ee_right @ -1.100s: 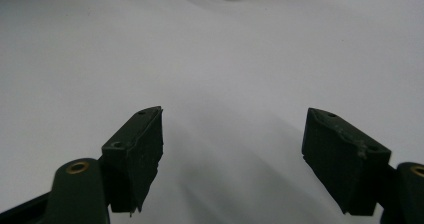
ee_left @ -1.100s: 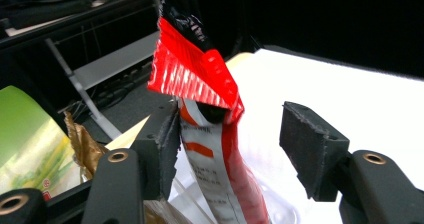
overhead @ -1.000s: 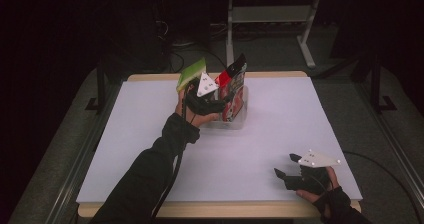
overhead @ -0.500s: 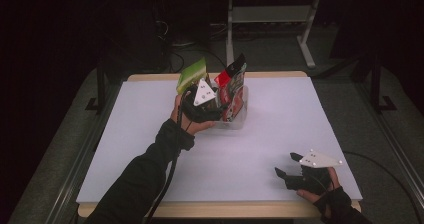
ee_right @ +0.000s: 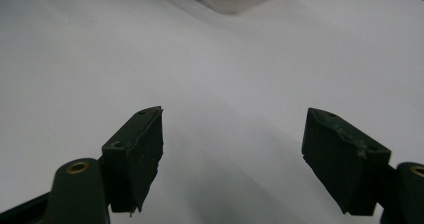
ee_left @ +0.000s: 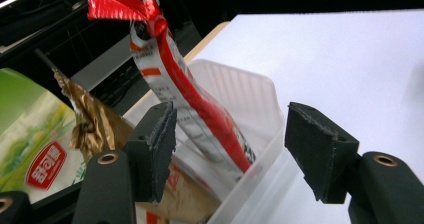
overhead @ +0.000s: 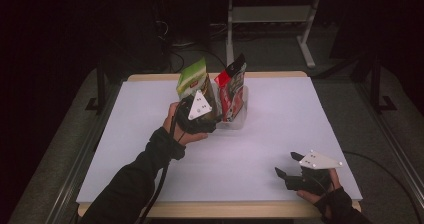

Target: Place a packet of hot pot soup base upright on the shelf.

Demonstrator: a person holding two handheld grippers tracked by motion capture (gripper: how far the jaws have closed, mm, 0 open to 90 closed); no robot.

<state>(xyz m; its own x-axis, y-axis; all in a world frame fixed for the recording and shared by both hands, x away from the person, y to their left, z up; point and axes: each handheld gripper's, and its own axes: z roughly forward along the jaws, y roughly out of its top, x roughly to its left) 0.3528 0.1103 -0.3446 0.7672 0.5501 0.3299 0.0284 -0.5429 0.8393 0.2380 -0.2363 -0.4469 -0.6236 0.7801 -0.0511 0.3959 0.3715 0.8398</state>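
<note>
done: red packet (ee_left: 195, 114), green packet (overhead: 192, 79) standing in clear tub (overhead: 239, 120) | left tool (ee_left: 227, 154) released around red packet, ungripped | right tool (ee_right: 240, 161) released, idle on desk (overhead: 280, 134) | left: further packing, none apparent

Packets (overhead: 227, 91) in bin (overhead: 241, 118), table (overhead: 280, 129) centre

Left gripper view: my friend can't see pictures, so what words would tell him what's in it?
Two open black jaws of the left gripper frame a clear plastic tub of snack packets on a white table. A red and white packet stands tilted between the jaws, with a crinkled gold packet and a green packet at its left.
</note>
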